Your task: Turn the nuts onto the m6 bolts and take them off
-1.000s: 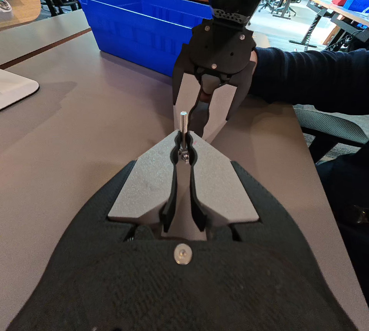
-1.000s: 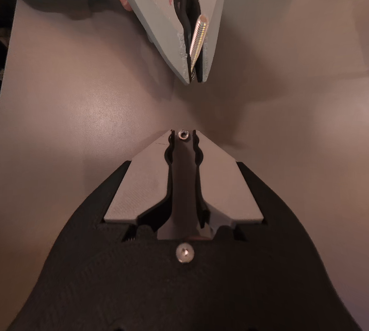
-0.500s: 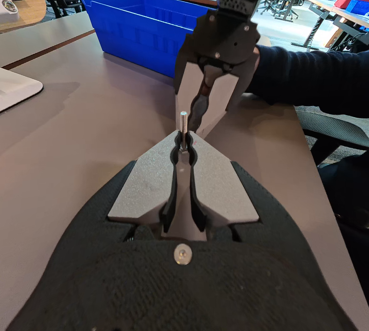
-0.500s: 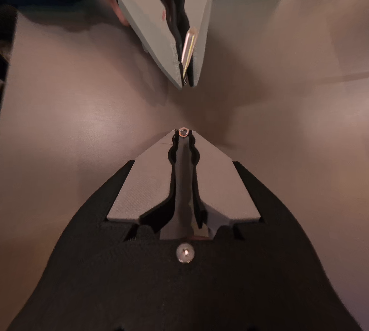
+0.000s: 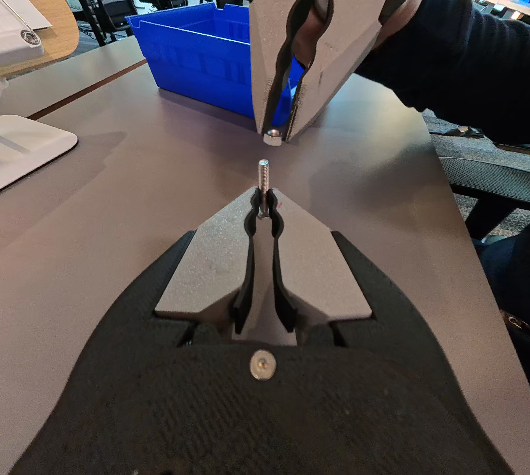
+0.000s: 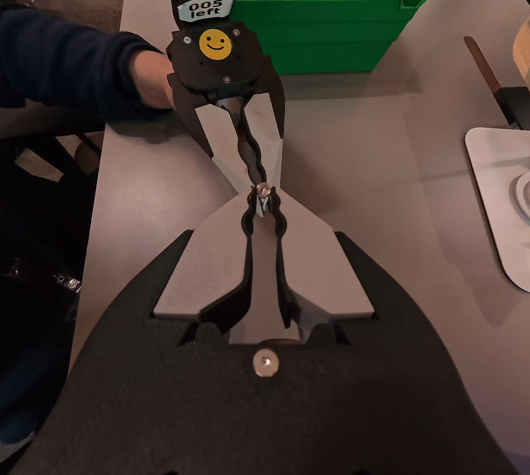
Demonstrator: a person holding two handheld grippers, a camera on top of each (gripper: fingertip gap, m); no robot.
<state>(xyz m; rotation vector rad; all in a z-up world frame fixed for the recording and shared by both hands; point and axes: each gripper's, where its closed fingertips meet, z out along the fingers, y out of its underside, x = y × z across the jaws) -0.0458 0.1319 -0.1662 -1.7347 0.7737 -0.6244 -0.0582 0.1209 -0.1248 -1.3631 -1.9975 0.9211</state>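
the left tongs pinch an m6 bolt near its head, threaded end pointing up and clear of the tips, apparently so a nut can start on it. just beyond and above that end, not yet touching, the right tongs come down pinching a nut at their very tips, hole roughly facing the thread. from the right wrist view, the nut sits over the bolt, apparently lined up for threading. past both tongs on the grey tabletop stand a blue bin and a green bin.
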